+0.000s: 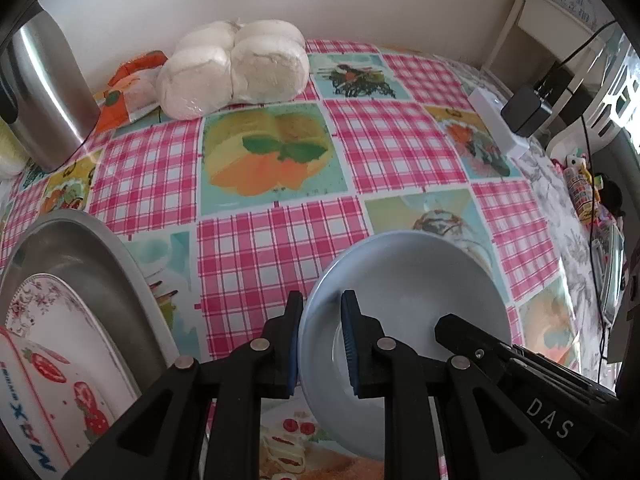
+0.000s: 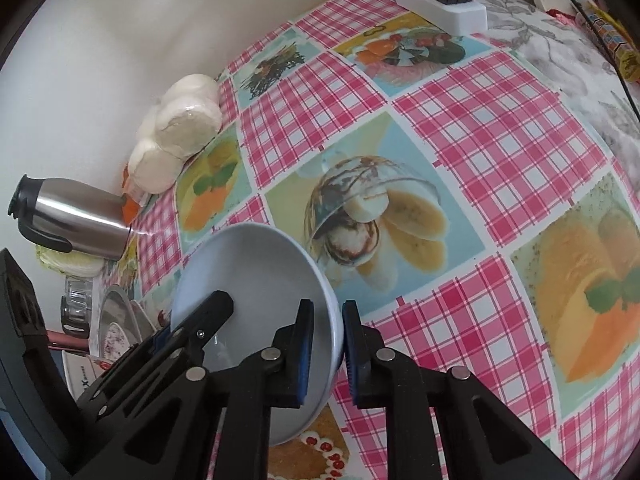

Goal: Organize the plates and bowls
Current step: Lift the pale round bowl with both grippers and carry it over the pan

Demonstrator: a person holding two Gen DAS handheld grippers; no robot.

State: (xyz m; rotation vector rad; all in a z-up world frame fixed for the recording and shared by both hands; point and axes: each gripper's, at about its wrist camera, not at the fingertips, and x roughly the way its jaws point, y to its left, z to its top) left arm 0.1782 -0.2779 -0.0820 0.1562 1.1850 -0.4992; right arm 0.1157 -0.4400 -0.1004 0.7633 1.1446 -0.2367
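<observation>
So both grippers are on the same pale blue round ceramic bowl (image 1: 404, 304) right now, one per side. The left hand-held gripper (image 1: 320, 344) has its blue pads (image 1: 349, 344) clamped over the bowl's left rim, one pad outside and one inside. The right hand-held gripper (image 2: 324, 350) is pinched on the opposite rim the same way. In each wrist view you can see the other gripper's black finger reaching into the bowl from the far side.

Looks to me like the grab step is done and the carry is what's coming. The bowl sits tilted between the two grippers over the pink checked oilcloth worktop (image 1: 272, 248); I can't tell for sure whether its bottom edge touches the cloth.

To the left of the left gripper, close by, there's a shiny oval steel tray (image 1: 80, 248) with a white floral-edged plate (image 1: 72, 320) lying in it, which is my guess for where the bowl goes. The next move calls for both hands travelling together and level, otherwise the rim could twist out of one grip.
</observation>
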